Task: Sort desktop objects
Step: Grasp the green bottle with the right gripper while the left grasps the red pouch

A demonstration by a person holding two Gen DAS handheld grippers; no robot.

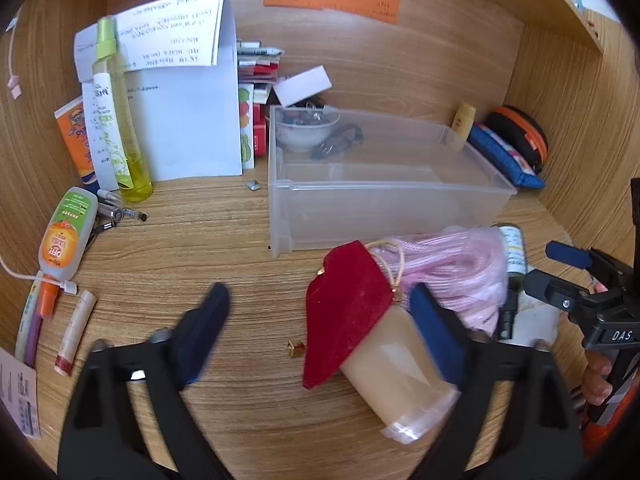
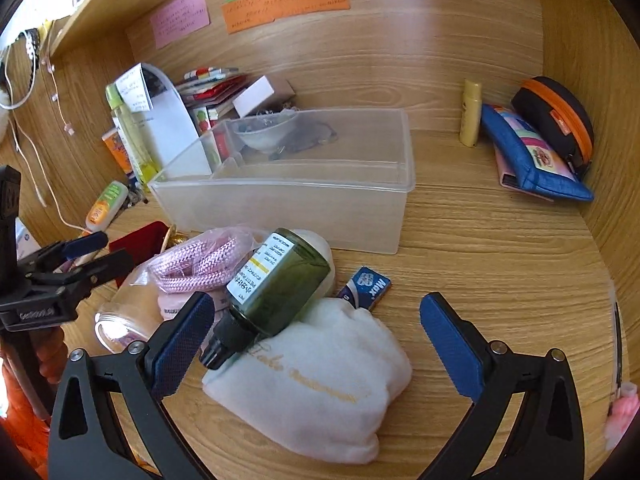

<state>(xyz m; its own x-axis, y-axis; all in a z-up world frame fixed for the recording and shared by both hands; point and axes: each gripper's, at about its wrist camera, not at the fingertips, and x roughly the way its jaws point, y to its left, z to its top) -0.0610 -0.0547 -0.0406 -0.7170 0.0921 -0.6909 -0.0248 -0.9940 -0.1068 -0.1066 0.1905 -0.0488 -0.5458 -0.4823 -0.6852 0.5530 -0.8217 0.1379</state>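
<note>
Sorting had barely begun: the clear bin (image 2: pixel 280 204) held only a bowl (image 2: pixel 266 134) far left. The green bottle (image 2: pixel 280 284), white pouch (image 2: pixel 320 392) and red pouch (image 1: pixel 344 308) lay on the surface (image 2: pixel 500 264) near it. Left tool (image 1: pixel 320 320) and right tool (image 2: pixel 316 340) stood wide, empty.

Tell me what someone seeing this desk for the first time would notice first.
Probably the clear bin mid-desk, nearly bare but for a small bowl at its far end. In front of it lies a heap: a green bottle resting on a white pouch, pink cord, and a red pouch. Both grippers, left and right, hover open over the heap.
</note>
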